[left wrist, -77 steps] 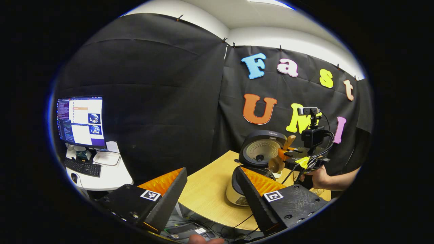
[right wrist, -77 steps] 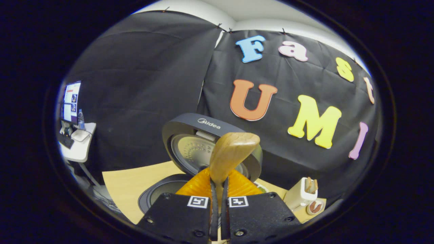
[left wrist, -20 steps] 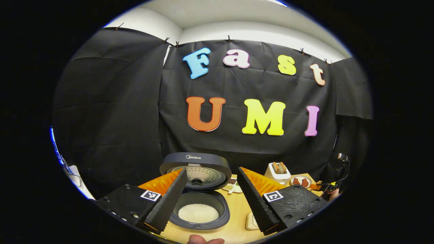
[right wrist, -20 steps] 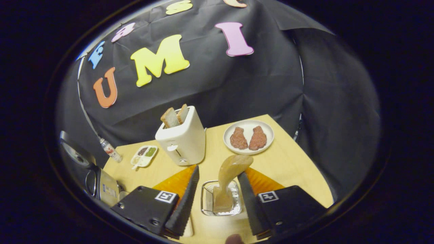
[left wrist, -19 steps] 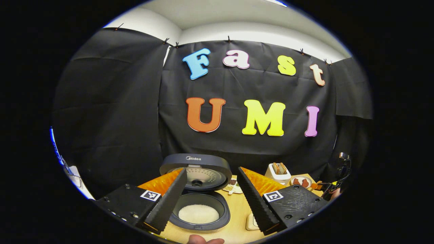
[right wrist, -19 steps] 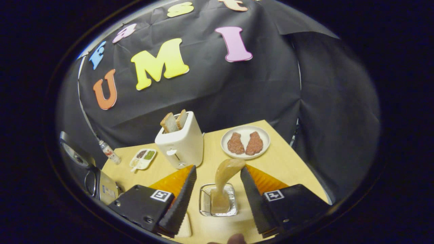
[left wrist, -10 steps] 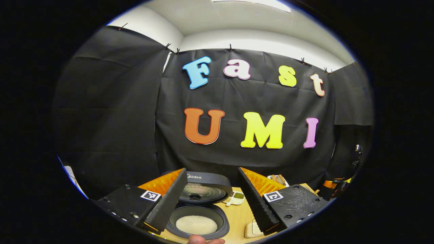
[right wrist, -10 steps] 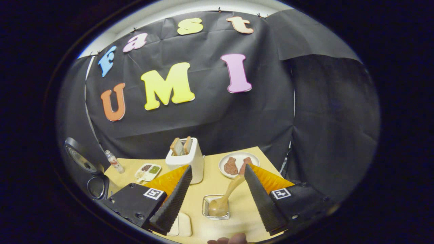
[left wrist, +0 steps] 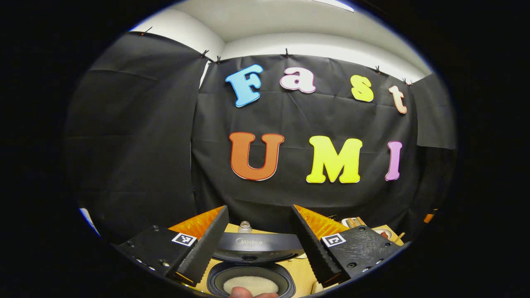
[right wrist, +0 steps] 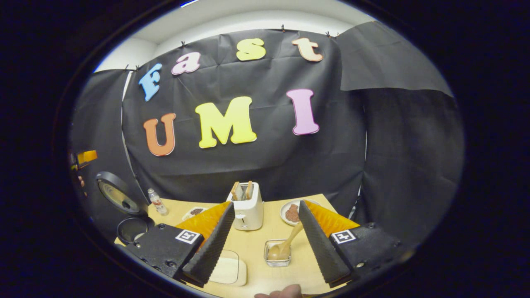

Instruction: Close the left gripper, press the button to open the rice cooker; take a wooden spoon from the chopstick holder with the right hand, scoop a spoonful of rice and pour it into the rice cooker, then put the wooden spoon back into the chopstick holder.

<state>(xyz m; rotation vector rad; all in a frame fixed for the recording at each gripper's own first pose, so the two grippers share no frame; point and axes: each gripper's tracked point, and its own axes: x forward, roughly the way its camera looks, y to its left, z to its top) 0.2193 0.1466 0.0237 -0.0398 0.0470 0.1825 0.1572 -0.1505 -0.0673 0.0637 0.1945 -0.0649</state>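
On the worktop (right wrist: pixel 265 231) ahead of my right gripper (right wrist: pixel 265 236), jaws apart and holding nothing, the wooden spoon (right wrist: pixel 283 247) leans in the chopstick holder (right wrist: pixel 277 253), near the toaster (right wrist: pixel 247 207). My left gripper (left wrist: pixel 258 236), jaws likewise apart, looks over the open rice cooker (left wrist: pixel 252 279), rice (left wrist: pixel 250 284) inside, its raised lid (left wrist: pixel 256 247) marked "Midea".

black gripper (right wrist: pixel 264 244) bodies with screws, each carrying a square black-and-white marker (right wrist: pixel 186 236).

The wooden table (right wrist: pixel 256 244) bears a rice cooker (right wrist: pixel 131 228), toaster (right wrist: pixel 248 212), plate (right wrist: pixel 285 211) and chopstick holder (right wrist: pixel 278 257).
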